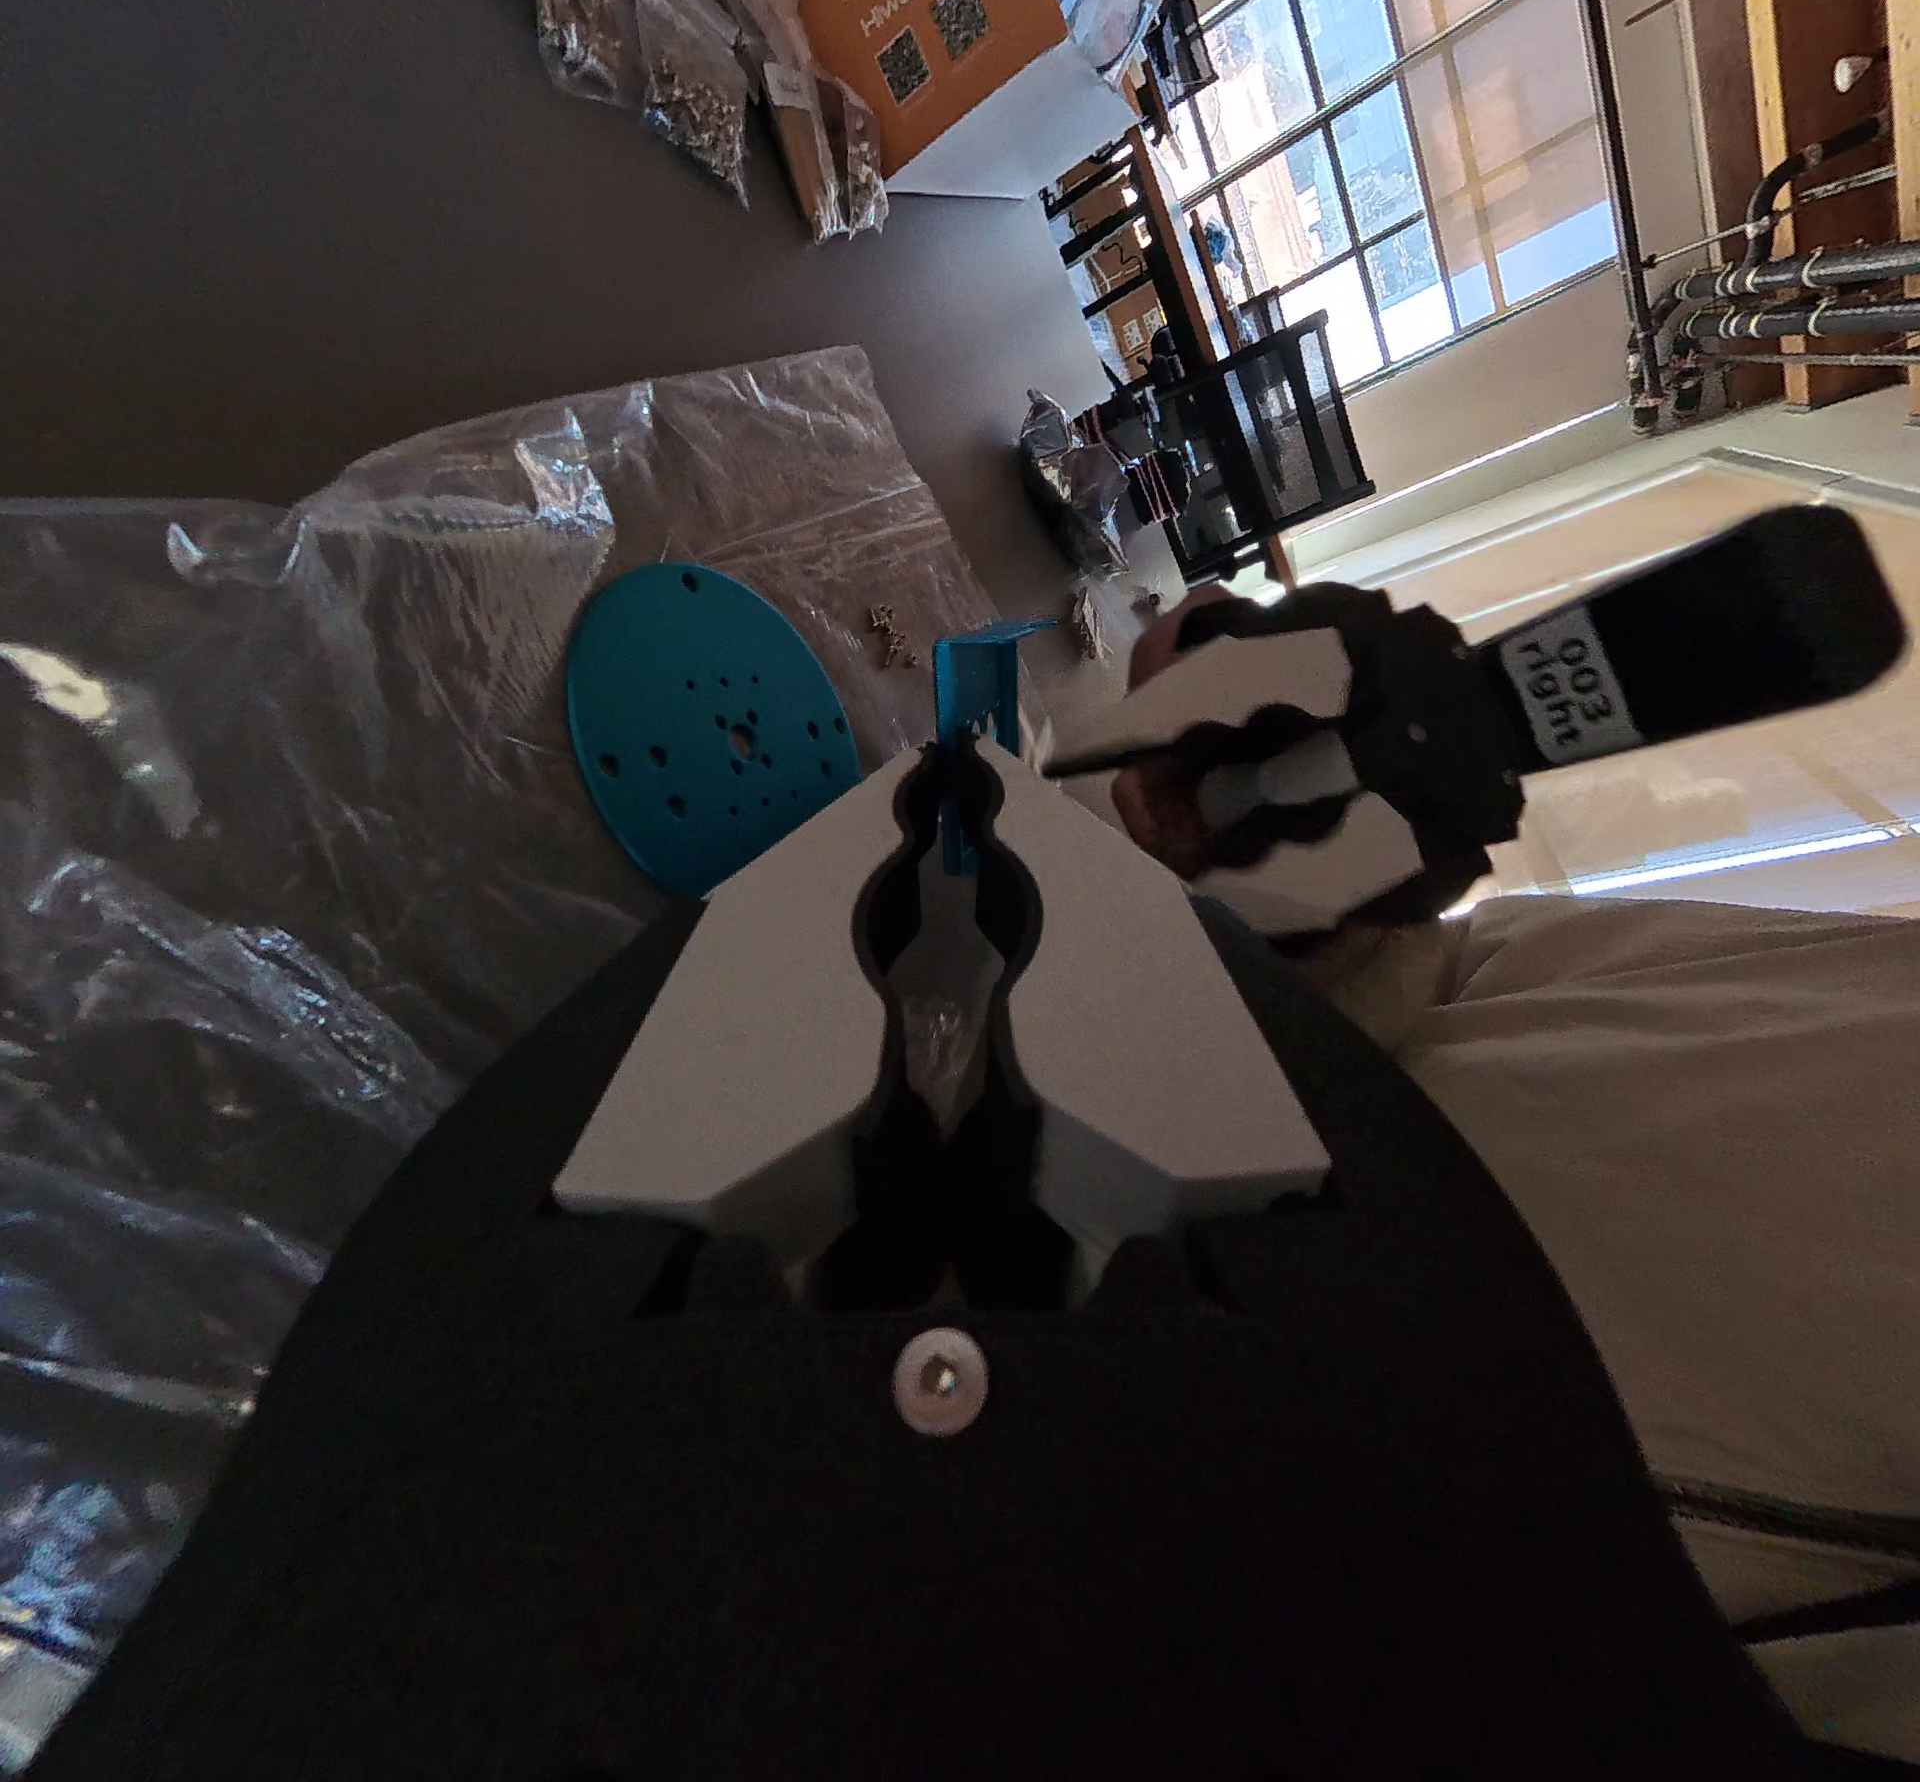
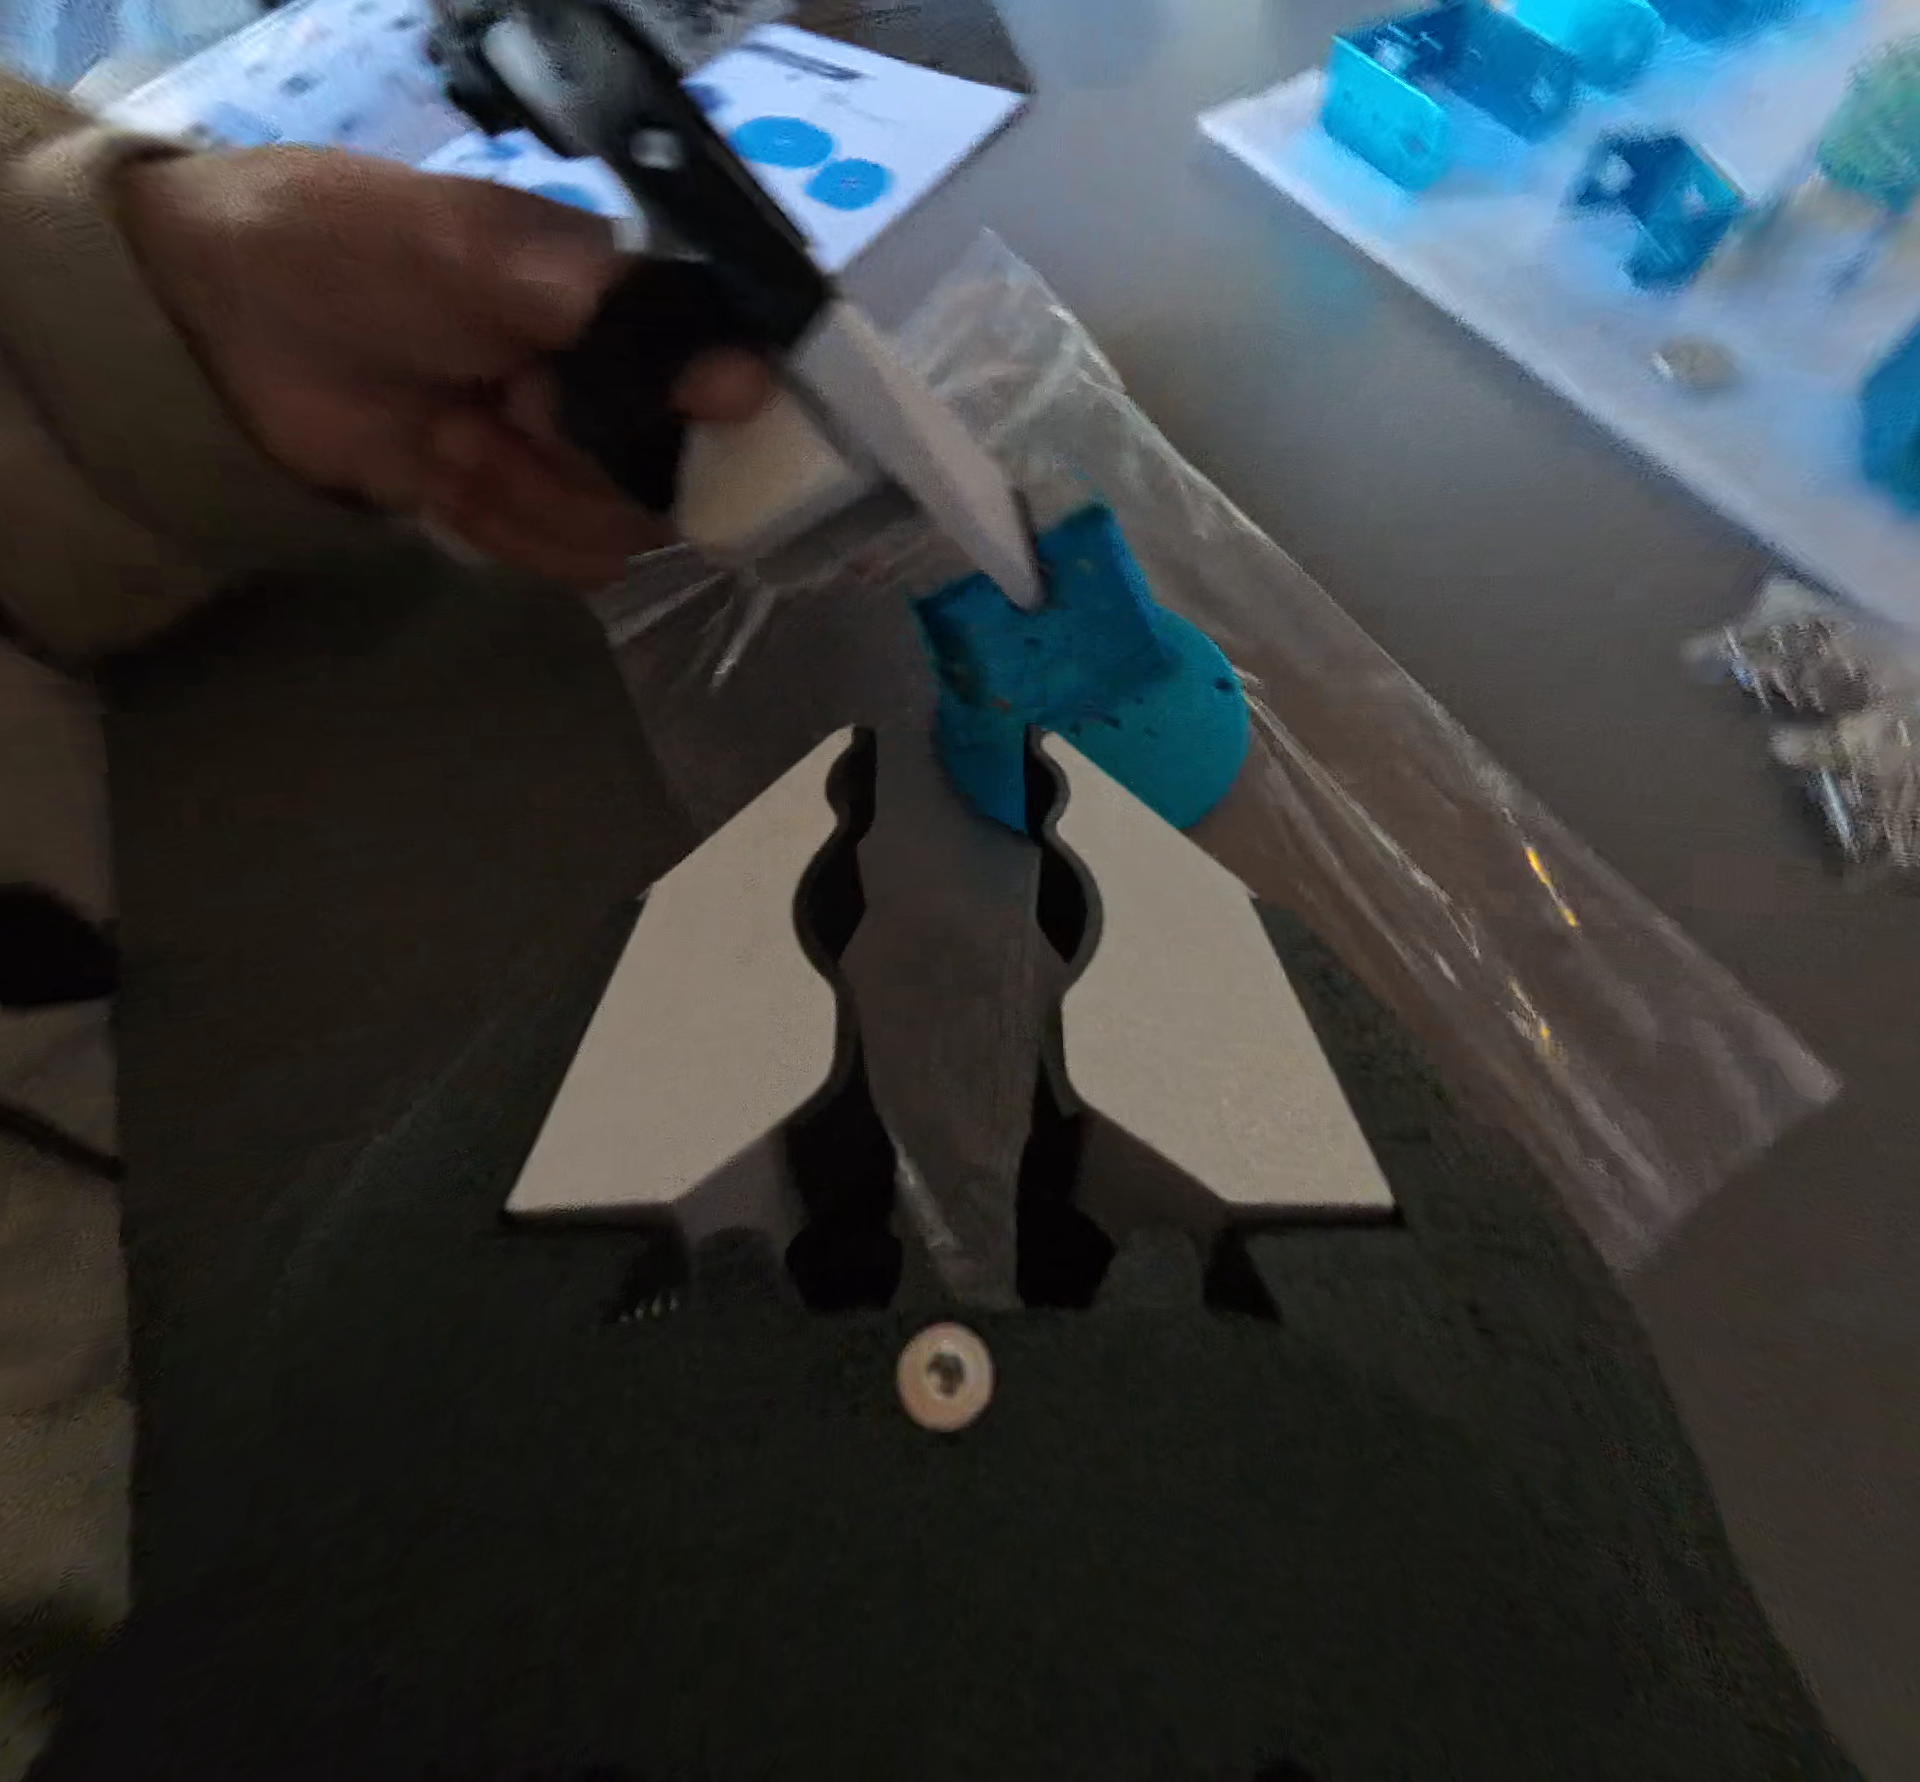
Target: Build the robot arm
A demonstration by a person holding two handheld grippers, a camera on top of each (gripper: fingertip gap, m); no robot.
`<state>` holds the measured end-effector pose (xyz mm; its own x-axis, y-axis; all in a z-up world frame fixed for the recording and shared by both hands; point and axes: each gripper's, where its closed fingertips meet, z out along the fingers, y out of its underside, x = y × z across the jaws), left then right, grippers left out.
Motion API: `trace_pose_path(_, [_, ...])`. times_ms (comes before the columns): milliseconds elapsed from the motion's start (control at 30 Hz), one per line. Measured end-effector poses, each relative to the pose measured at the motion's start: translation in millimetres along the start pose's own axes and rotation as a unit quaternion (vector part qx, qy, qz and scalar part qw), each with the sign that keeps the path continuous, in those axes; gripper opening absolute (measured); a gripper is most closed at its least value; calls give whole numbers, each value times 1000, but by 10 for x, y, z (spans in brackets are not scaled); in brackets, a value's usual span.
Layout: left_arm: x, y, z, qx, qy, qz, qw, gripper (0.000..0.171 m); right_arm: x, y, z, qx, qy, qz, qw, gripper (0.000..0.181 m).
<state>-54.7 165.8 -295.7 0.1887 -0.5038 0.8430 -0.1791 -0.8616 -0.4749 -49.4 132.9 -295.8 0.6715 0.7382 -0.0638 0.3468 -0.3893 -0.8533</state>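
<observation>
Left wrist view shows your left gripper (image 1: pixel 961 756) clenched on the blue bracket (image 1: pixel 971 693), its fingertips pinching the lower edge while the flanged top stands clear above them. Just beside the bracket lies the blue round plate (image 1: pixel 707 724) on a sheet of clear plastic (image 1: pixel 416 693), with a few small brass screws (image 1: pixel 891 636) between plate and bracket.

The bracket looks like thin stiff metal, light and rigid, so it should not bend, but its smooth painted faces may slip; I would grip across the flat wall, not the flange.

In the right wrist view your right gripper (image 2: pixel 951 766) is released, its jaws apart with nothing between the pads but a strip of the clear bag (image 2: pixel 1351 849) behind the bracket. That bag is limp and slippery and appears empty. Well beyond the bracket, a white tray (image 2: pixel 1558 298) carries more blue brackets (image 2: pixel 1455 80), and small bags of screws (image 2: pixel 1829 714) sit near it.
</observation>
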Motion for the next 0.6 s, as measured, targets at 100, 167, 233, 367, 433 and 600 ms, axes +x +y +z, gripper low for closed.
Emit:
trace_pose_path(100, [-8,51,31,-13,-7,7,1000,1,-145,-19,81,-25,-17,-69,997,34])
trace_pose_path(167, [1,78,38,-20,-10,13,1000,1,-111,8,149,-44,-3,-109,993,34])
trace_pose_path(233, [-2,83,29,-22,-14,18,1000,1,-163,28,187,-58,-17,-140,988,34])
trace_pose_path(367, [-1,81,1,-25,-15,22,999,1,-211,58,242,-79,-25,-188,979,31])
trace_pose_path(433, [-6,99,-7,-29,-16,24,999,1,-212,72,235,-92,-25,-200,975,28])
trace_pose_path(600, [-102,48,-88,-19,-32,26,999,1,-75,81,63,-114,11,-220,969,21])
